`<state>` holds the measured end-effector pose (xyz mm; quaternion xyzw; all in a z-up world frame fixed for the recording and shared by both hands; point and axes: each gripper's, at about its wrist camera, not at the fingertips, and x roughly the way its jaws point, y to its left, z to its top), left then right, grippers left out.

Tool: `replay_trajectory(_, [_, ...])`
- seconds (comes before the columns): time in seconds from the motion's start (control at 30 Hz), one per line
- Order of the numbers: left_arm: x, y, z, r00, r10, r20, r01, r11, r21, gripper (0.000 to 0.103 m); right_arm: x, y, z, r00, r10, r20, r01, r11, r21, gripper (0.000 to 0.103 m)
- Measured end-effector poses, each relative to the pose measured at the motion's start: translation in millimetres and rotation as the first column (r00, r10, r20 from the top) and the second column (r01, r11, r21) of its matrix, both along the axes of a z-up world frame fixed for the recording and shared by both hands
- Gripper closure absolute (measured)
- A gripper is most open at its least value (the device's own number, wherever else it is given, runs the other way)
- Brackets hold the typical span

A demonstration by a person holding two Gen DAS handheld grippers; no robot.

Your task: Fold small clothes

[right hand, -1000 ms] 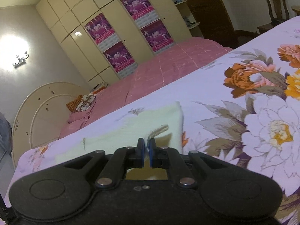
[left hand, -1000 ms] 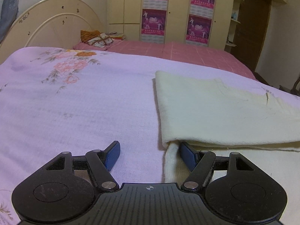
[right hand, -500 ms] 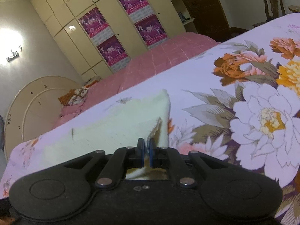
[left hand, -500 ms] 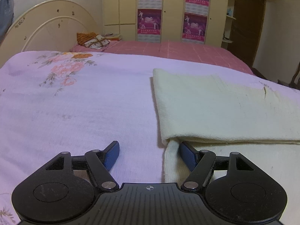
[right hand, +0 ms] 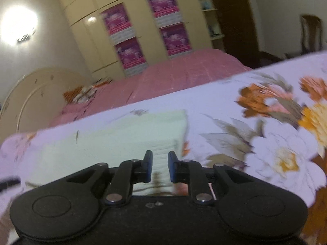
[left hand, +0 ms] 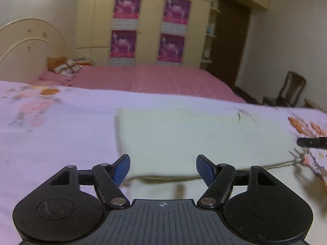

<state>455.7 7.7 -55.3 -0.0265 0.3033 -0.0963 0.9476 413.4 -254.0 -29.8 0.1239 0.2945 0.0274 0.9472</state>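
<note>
The right gripper (right hand: pixel 160 160), pinched tight on the cream garment's (left hand: pixel 184 140) corner half a second ago, is now parting its jaws, letting the cloth go. The left gripper (left hand: pixel 162 166) is staying wide apart, empty. The garment is lying folded on the floral bedsheet (left hand: pixel 61 143), at twelve o'clock from both grippers; this fold seems finished.

One cloth (left hand: pixel 184 138); two tools (left hand: pixel 162 167); four posters (left hand: pixel 126 6)
</note>
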Motion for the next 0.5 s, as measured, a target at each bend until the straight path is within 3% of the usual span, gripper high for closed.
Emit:
replay_trajectory(0.1, [13.3,-8.5,-19.6,0.998,-0.013,-0.064,0.016,0.999,0.050,0.032,9.0,24.1,-4.9,0.998,0.053,-0.015,-0.054,0.993,-0.100,0.085])
replay_trajectory(0.13, [11.6,-11.2,-21.0,0.998,-0.040,-0.054,0.045,0.995,0.090,0.032,13.2,27.6,-9.3,0.998,0.050,-0.038,-0.055,0.989,-0.138,0.085])
replay_trajectory(0.2, [7.9,-9.0,-13.6,0.997,-0.061,-0.041,0.065,0.994,0.093,0.032,20.6,22.5,-19.9,0.994,0.014,-0.108,-0.033,0.985,-0.172,0.090])
replay_trajectory(0.27, [9.0,-0.8,-4.2,0.998,-0.060,0.005,0.059,0.996,0.073,0.032,17.7,13.1,-14.3,0.995,0.012,-0.100,-0.026,0.990,-0.141,0.090])
replay_trajectory(0.37, [29.3,2.4,-0.6,1.000,-0.019,-0.002,0.019,0.998,0.066,0.032,19.2,7.8,-4.3,1.000,-0.001,-0.030,-0.004,0.988,-0.154,0.079])
replay_trajectory(0.5, [42.5,-4.2,-8.3,0.999,-0.011,-0.034,0.013,0.997,0.075,0.032,40.2,-9.0,-7.9,0.998,-0.029,-0.060,0.026,0.998,-0.050,0.076])
